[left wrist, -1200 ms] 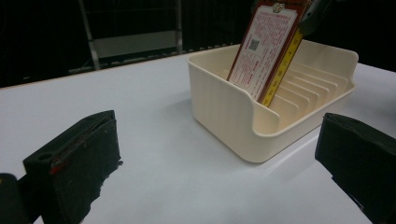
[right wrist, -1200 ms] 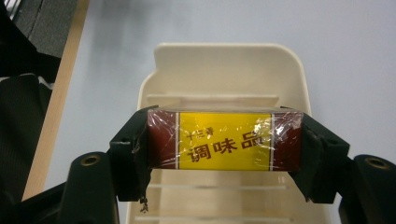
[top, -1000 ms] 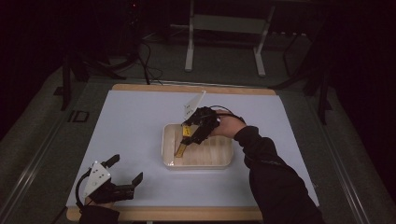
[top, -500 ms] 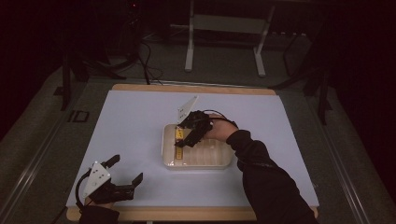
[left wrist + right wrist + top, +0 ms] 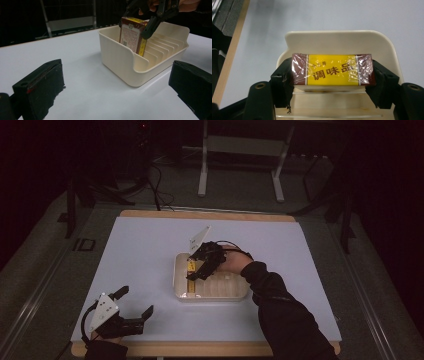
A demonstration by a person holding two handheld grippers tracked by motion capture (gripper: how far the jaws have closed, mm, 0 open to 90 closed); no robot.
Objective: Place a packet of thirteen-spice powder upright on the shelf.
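My right gripper (image 5: 331, 75) is clamped across the short ends of a small box (image 5: 331, 70), yellow on its top edge with dark red ends, wrapped in shiny film. Taking the cream slotted rack (image 5: 210, 292) as my landmark: the box stands on edge in the end slot, just behind the rack's rounded end wall, its upper part rising above the rim. In the left gripper view its printed broad face (image 5: 130, 33) looks towards that wall, and whether the base touches the rack's floor I cannot tell. I judge the box light and fairly stiff, cardboard by the look of it, so a moderate squeeze should do; the film will be slippery, and a hard pinch could dent the corners. The ends seem the right place to hold, since the broad faces sit between the dividers. My left gripper (image 5: 131, 312) rests well clear of the rack, near the table's (image 5: 145, 250) front edge, jaws spread wide with nothing between them.
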